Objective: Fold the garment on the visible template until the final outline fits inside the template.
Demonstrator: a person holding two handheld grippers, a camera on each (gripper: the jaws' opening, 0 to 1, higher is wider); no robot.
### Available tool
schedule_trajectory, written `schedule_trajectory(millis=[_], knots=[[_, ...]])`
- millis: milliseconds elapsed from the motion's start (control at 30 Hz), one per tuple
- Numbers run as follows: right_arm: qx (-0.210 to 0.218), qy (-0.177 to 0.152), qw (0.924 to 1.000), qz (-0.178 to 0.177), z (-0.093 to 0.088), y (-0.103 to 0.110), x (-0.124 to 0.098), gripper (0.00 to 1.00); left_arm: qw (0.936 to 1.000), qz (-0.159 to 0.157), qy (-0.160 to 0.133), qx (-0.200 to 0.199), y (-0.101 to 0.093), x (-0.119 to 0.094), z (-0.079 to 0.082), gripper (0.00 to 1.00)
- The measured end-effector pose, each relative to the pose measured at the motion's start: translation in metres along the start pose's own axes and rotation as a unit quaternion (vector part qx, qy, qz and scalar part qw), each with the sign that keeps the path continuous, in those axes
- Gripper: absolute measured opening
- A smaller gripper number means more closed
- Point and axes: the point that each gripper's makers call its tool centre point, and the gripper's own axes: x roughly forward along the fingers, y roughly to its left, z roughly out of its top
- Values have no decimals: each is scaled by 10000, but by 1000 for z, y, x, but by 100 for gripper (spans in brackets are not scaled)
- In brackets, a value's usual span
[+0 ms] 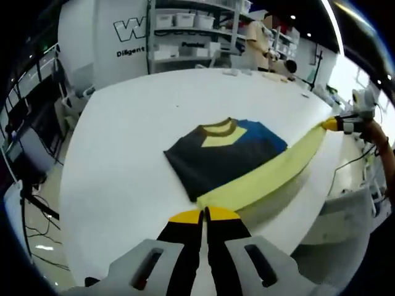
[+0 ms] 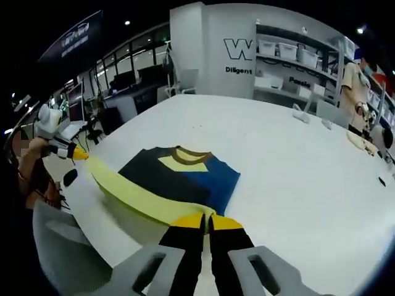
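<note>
Left gripper view, tongs: the left gripper (image 1: 204, 215) is clenched on one end of the yellow hem (image 1: 271, 176) of the garment (image 1: 225, 154); the right gripper (image 1: 333, 124) shows at the bench's right edge, pinched on the other end.
Left gripper view, garment: partly folded, dark, blue and yellow, collar pointing at the far edge; it lies mid-bench, nearer the near edge, with the hem lifted taut between the two tongs.
Left gripper view, template: I cannot make out any outline on the white bench (image 1: 136, 123).
Step, my judgement: carry the hem over toward the collar; keep both ends level and equally taut so the crease runs straight, and lay it down without dragging the lower layers.
Right gripper view, tongs: the right gripper (image 2: 205, 221) is closed on the hem (image 2: 133, 191); the left gripper (image 2: 79, 153) holds the far end off the bench's left edge.
Right gripper view, garment: the body (image 2: 185, 176) rests flat near the near edge, sleeves tucked in.
Risk, my judgement: uneven pull would skew the fold.
Surface: smooth white bench, small items at its far edge.
Room: shelving (image 2: 290, 58) with white bins, a lettered wall, desks and a person.
</note>
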Motion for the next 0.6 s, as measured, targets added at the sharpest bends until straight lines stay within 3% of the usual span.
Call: schedule_trajectory(millis=[333, 600], knots=[[10, -283, 9995, -161, 29, -10, 7, 0, 9994, 102, -320, -25, 17, 6, 43, 2], [22, -476, 9986, -211, 54, -15, 19, 0, 9988, 135, -463, 4, 21, 18, 63, 2]])
